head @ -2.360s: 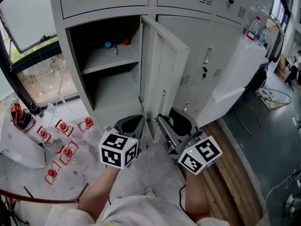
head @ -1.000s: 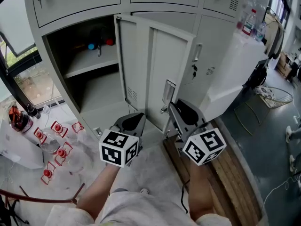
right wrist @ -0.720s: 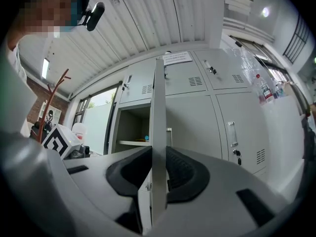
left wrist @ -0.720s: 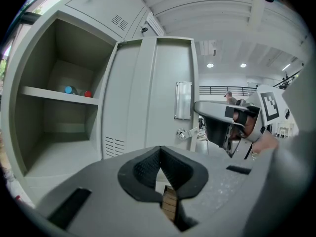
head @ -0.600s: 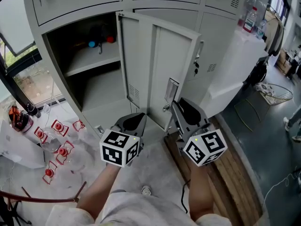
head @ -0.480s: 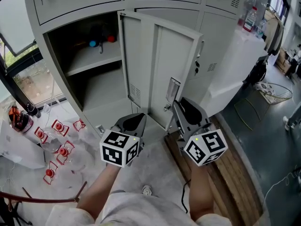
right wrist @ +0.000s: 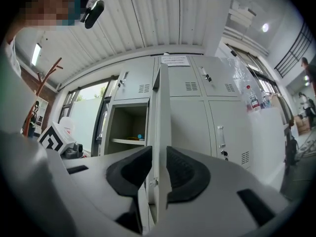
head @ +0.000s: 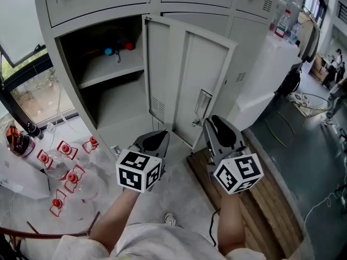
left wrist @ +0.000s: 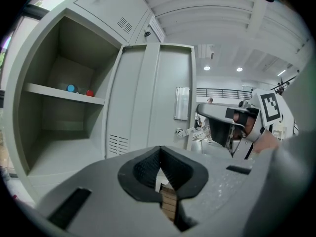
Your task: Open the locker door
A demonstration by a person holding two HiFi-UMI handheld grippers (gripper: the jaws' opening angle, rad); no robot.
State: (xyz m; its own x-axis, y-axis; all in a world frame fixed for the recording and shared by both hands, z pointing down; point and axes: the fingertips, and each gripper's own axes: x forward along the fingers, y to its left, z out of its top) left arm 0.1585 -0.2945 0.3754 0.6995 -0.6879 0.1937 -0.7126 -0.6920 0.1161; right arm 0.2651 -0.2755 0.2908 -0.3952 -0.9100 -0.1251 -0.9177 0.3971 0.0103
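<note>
The left tool (head: 155,138) is hanging closed and empty, with the tall grey metal locker door (head: 187,75) just right of it, standing upright and well open. The right tool (head: 211,124) is clamping the door's free edge; only the right gripper view is showing that edge between the pads (right wrist: 185,169).

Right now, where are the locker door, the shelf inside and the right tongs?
locker door (head: 206,69), head view, middle of its inner face.
shelf (head: 108,68), head view, its top surface.
right tongs (right wrist: 158,154), right gripper view, between the tips clamped on the door's edge.
</note>
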